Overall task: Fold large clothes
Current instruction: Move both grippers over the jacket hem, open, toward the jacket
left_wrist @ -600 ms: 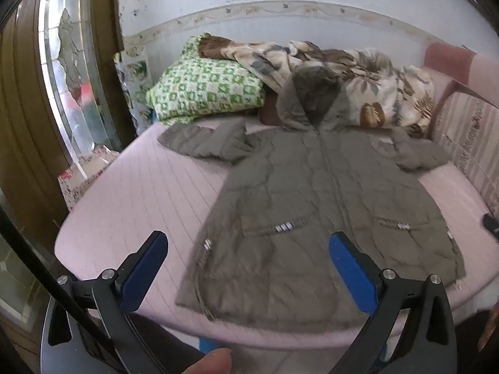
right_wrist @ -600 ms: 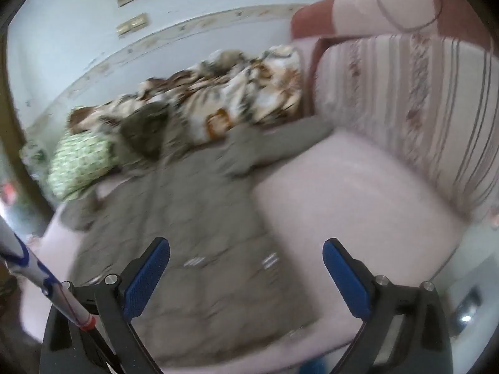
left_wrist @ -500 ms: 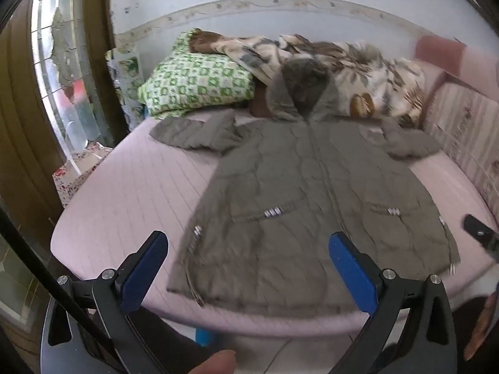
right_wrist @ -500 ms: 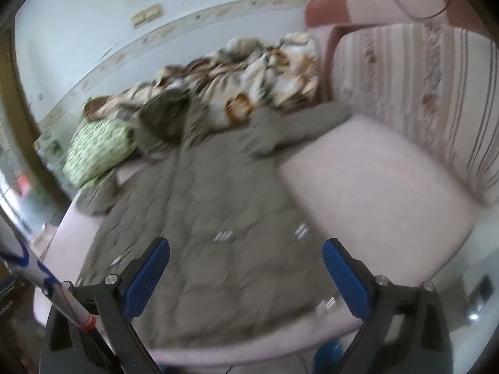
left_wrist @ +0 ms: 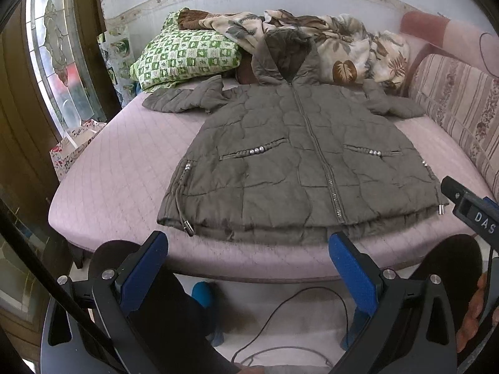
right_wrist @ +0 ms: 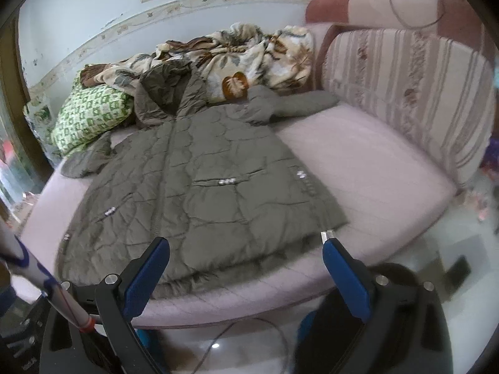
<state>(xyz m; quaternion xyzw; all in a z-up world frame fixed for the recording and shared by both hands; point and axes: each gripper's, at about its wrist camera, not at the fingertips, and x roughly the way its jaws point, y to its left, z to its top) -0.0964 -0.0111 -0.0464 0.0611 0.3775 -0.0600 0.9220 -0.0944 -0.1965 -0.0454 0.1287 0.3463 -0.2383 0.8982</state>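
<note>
Folding has not begun, judging by how things lie. The coat is spread flat, front up and zipped, on the bed. Its hem runs along the bed's near edge, and its hood rests against the blanket at the far side. One sleeve lies out sideways below the pillow; the other sleeve reaches toward the striped backrest. No fold is visible in body, sleeves or hood, so every fold of the task remains to be made.

Left gripper: jaws fully spread, nothing between the blue pads. It sits short of the bed's near edge, over the floor, clear of the coat's hem and touching nothing.

Right gripper: jaws likewise fully spread and empty. It hangs before the bed's near edge, in front of the hem corner nearest the backrest. A metal cord end at that corner shows just above one pad; contact cannot be confirmed and appears unlikely.

Assessment: both tools released and ready; first grasp not yet made.
</note>
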